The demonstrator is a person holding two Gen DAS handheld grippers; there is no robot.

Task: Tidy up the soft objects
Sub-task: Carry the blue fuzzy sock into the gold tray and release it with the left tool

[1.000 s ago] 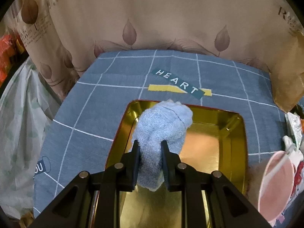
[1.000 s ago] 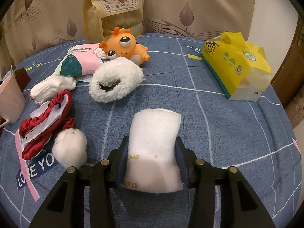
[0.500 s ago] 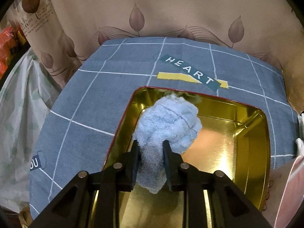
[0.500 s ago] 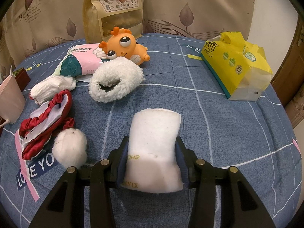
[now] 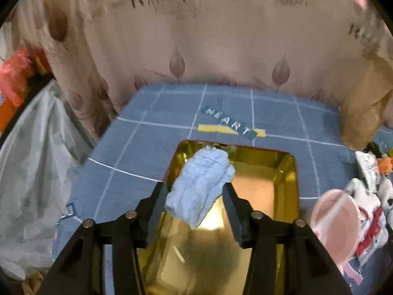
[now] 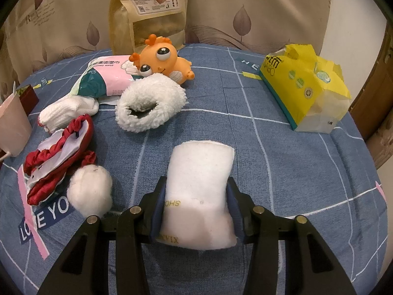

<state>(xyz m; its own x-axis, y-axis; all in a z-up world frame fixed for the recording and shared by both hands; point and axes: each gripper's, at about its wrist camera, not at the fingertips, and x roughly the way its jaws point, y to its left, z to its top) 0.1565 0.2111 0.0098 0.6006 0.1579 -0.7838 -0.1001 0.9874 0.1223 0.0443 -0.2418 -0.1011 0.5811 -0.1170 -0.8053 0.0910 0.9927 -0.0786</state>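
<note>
In the left wrist view a light blue fluffy cloth (image 5: pixel 202 186) lies in the far left part of a gold metal tray (image 5: pixel 287 186). My left gripper (image 5: pixel 195 198) is open, its fingers standing apart on either side of the cloth. In the right wrist view my right gripper (image 6: pixel 196 196) is shut on a white folded pad (image 6: pixel 200 191) that rests on the blue tablecloth. Other soft things lie to its left: a white fleece cuff (image 6: pixel 149 104), a white pompom (image 6: pixel 89 191), a red-and-white hat (image 6: pixel 57 157) and white gloves (image 6: pixel 67 110).
An orange rubber toy (image 6: pixel 162 59), a wet-wipes pack (image 6: pixel 105 78), a snack bag (image 6: pixel 149 12) and a yellow tissue pack (image 6: pixel 307 83) stand at the back. A pink cup (image 5: pixel 334 218) sits right of the tray. A curtain hangs behind the table.
My left gripper has opened and let go of the blue cloth, which now lies in the tray, and it has pulled back a little. The right gripper has not moved.
</note>
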